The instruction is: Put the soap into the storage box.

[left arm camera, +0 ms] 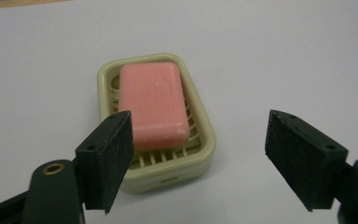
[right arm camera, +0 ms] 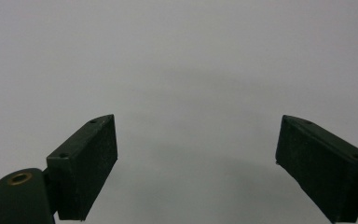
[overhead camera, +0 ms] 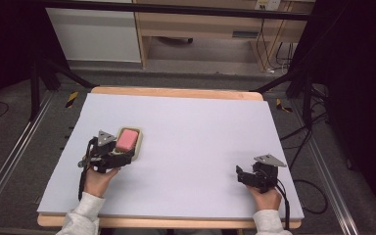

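Left gripper [left arm camera: 198, 161]: your jaws stand apart, just short of the soap [left arm camera: 154, 103] in its dish [left arm camera: 204, 140].
Right gripper [right arm camera: 196, 170]: your jaws stand apart over bare table [right arm camera: 191, 70].

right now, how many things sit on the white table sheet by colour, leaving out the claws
pink: 1, the rectangular pink soap bar
pale green: 1, the slatted plastic soap dish holding it
total: 2
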